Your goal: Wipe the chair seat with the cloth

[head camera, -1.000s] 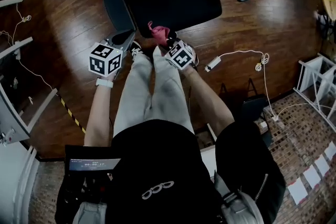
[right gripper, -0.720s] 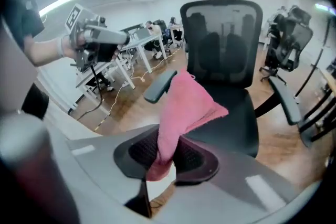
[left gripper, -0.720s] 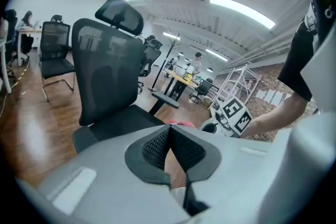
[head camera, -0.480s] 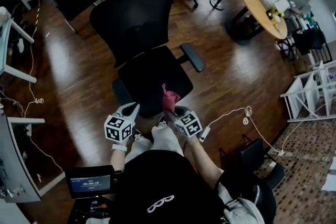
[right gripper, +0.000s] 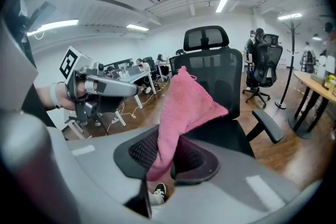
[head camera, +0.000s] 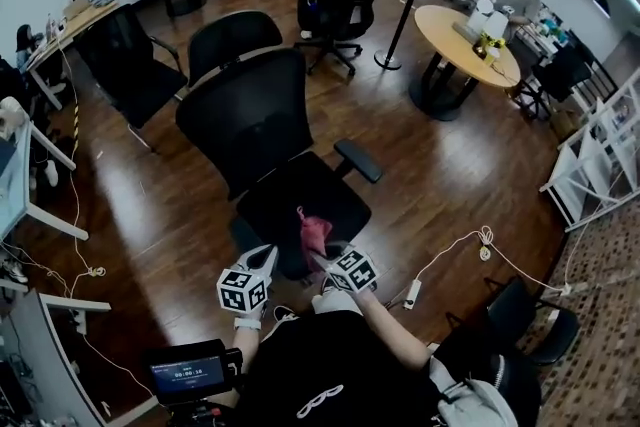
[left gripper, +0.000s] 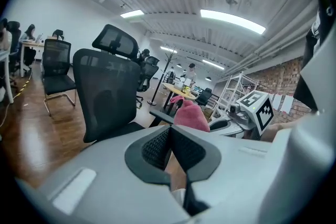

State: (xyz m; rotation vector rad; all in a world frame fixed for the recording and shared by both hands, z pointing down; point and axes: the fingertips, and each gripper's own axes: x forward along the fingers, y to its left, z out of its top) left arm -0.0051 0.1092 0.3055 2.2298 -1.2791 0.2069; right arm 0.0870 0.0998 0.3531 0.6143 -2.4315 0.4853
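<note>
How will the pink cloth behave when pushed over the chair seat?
Probably floppy: the pink cloth creases and flops over above the right gripper that pinches it. Its fluffy pile likely drags on the chair seat, so it may bunch.

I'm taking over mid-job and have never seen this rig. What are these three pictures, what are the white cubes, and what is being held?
There is no robot here: a person holds a two-jaw gripper in each hand. The marked cubes are parts of those grippers.

The head view looks down from a camera on the person's head. It shows the left gripper at the left and the right gripper beside it, both near the front edge of the black chair seat.

The other two pictures come from cameras riding on each gripper, looking along its jaws. In the left gripper view the jaws are together with nothing between them. In the right gripper view the jaws are shut on the pink cloth, which stands up from them.

I see nothing else on the seat.
</note>
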